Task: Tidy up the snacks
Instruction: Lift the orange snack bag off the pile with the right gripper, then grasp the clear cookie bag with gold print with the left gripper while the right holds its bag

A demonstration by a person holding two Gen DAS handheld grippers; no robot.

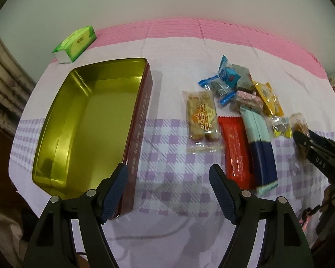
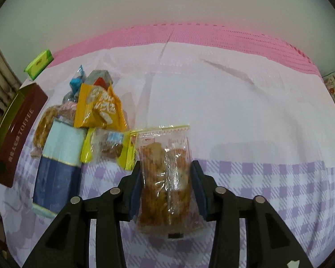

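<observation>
My right claw [image 2: 166, 192] is gripping a clear snack packet [image 2: 165, 167]. My left claw [image 1: 168, 193] is hanging open, empty, over the checked cloth [image 1: 167, 156], the tin [image 1: 89, 120] toward the cloth's left edge, snack pile [image 1: 239, 102] farther right.

Tin [image 1: 89, 120] left of snack pile [image 1: 241, 102] on tablecloth [image 1: 167, 156]
</observation>
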